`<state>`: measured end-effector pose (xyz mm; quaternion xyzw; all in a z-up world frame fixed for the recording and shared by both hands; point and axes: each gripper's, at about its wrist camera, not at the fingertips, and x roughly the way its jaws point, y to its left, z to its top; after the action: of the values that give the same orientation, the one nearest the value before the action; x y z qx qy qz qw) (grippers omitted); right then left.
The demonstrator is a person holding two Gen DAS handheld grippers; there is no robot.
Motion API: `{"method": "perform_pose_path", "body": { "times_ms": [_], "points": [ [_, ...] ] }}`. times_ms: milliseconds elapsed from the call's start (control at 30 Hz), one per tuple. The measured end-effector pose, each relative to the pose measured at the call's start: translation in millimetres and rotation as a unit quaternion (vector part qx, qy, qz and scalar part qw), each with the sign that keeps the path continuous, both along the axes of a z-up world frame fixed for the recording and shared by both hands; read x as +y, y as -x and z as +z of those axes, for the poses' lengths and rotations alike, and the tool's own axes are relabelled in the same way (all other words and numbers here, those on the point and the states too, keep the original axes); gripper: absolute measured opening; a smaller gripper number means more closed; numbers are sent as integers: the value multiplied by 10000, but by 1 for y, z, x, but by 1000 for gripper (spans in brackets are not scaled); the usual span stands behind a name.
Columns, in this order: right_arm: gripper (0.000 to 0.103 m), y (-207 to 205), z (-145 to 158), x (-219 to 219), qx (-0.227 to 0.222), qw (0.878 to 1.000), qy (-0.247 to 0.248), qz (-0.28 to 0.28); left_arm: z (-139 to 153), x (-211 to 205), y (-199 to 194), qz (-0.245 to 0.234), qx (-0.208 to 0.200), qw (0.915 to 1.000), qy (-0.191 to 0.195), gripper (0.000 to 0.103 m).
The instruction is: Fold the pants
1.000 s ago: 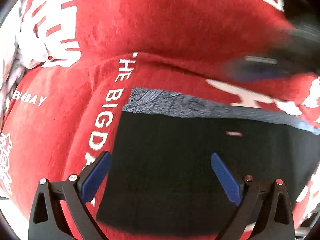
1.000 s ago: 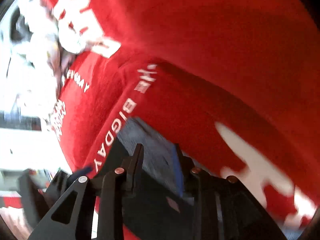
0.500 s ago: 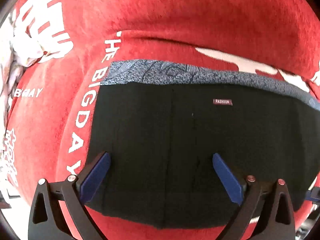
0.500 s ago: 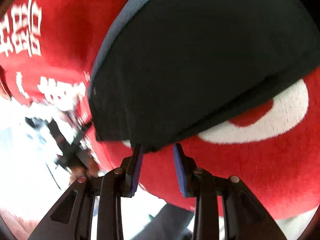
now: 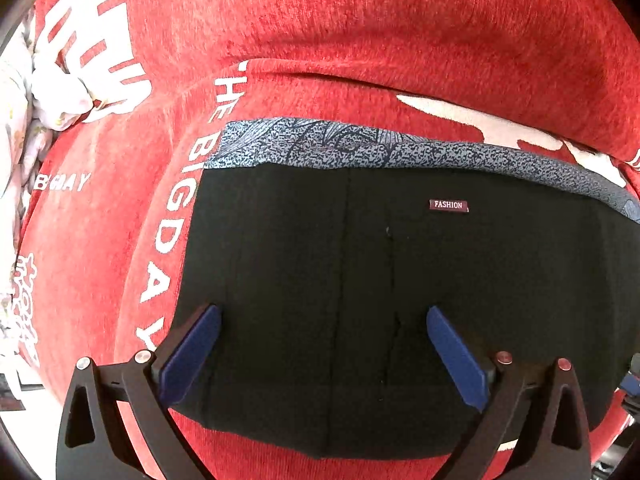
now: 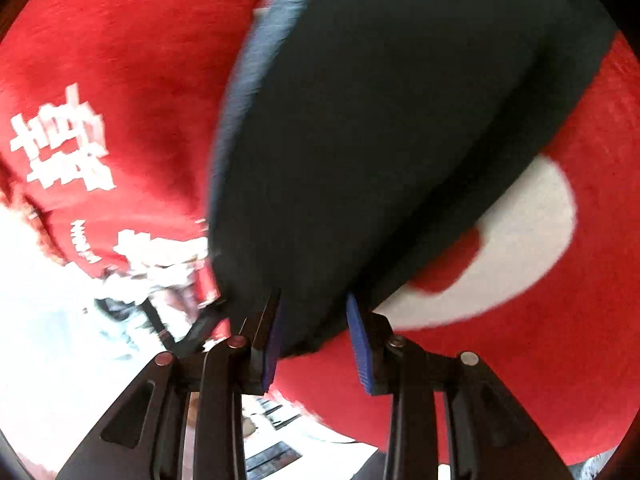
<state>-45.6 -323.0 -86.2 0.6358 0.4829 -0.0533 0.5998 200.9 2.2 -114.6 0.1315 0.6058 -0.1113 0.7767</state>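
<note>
– Red plush blanket (image 5: 360,40) lay under your whole work area: fuzzy, softly creased, printed with white lettering (image 5: 172,220) that read "THE BIG DAY". At your far left a pale floral cloth (image 5: 16,120) sat bunched against it. Where did you have the pants?

– You had the pants (image 5: 400,280) lying flat on that blanket, folded into a broad black rectangle of smooth, matte cloth. A speckled blue-grey waistband (image 5: 360,146) ran along the far edge, and a small dark label (image 5: 448,205) marked "FASHION" sat just below it.

– Which way did they run for you?

– From your left wrist camera the long axis went side to side, with the waistband away from you and the folded edge nearest you. Faint vertical creases crossed the black panel.

– And your jaws?

– Your left gripper (image 5: 323,312) hung over the near half of the pants with its jaws spread wide and the blue pads clear of each other, closed on nothing. Your right gripper (image 6: 313,300) stood at a near corner of the pants, beside a white ring-shaped patch (image 6: 532,240) on the blanket. Its jaws had just been closing a little, and the black corner lay between the narrowly parted pads. That view was blurred, so you could not tell whether the pads pinched the cloth.
</note>
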Motion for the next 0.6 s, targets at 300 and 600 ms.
{"method": "perform_pose_path", "body": {
  "times_ms": [300, 600],
  "points": [
    [8, -24, 20, -4, -213, 9986, 449, 177, -1, 1, -2, -44, 38, 10000, 10, 103],
    [14, 8, 27, 7, 359, 9948, 779, 545, 16, -8, 9, -243, 27, 9995, -206, 103]
  ]
}}
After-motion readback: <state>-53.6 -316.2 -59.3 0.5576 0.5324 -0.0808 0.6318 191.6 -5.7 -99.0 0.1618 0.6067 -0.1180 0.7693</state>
